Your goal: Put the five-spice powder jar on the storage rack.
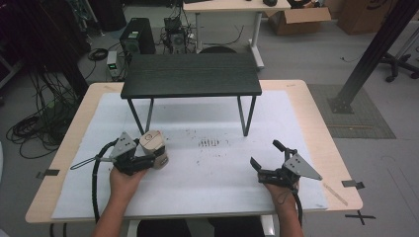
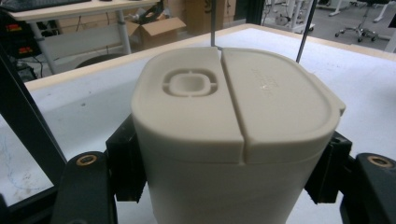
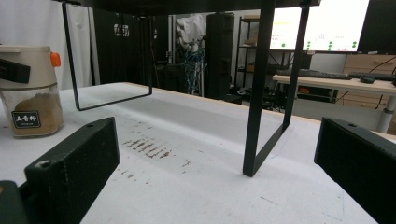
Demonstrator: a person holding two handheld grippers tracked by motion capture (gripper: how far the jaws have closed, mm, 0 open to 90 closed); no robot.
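A beige-lidded jar (image 1: 153, 144) stands on the white mat at the left, just in front of the black stand. My left gripper (image 1: 149, 154) is shut on it, its black pads (image 2: 125, 168) pressing both sides of the body below the lid (image 2: 233, 98). From the right gripper view the jar (image 3: 30, 93) shows a clear lower part with brown powder, a dark label and an orange tab. My right gripper (image 1: 264, 153) rests on the mat at the right, open with nothing between its jaws (image 3: 215, 186).
A low black stand (image 1: 190, 74) on thin metal legs (image 3: 261, 93) spans the far half of the white mat (image 1: 207, 173). Dark scuff marks (image 1: 208, 143) lie in front of it. The wooden tabletop edge (image 1: 321, 128) frames the mat.
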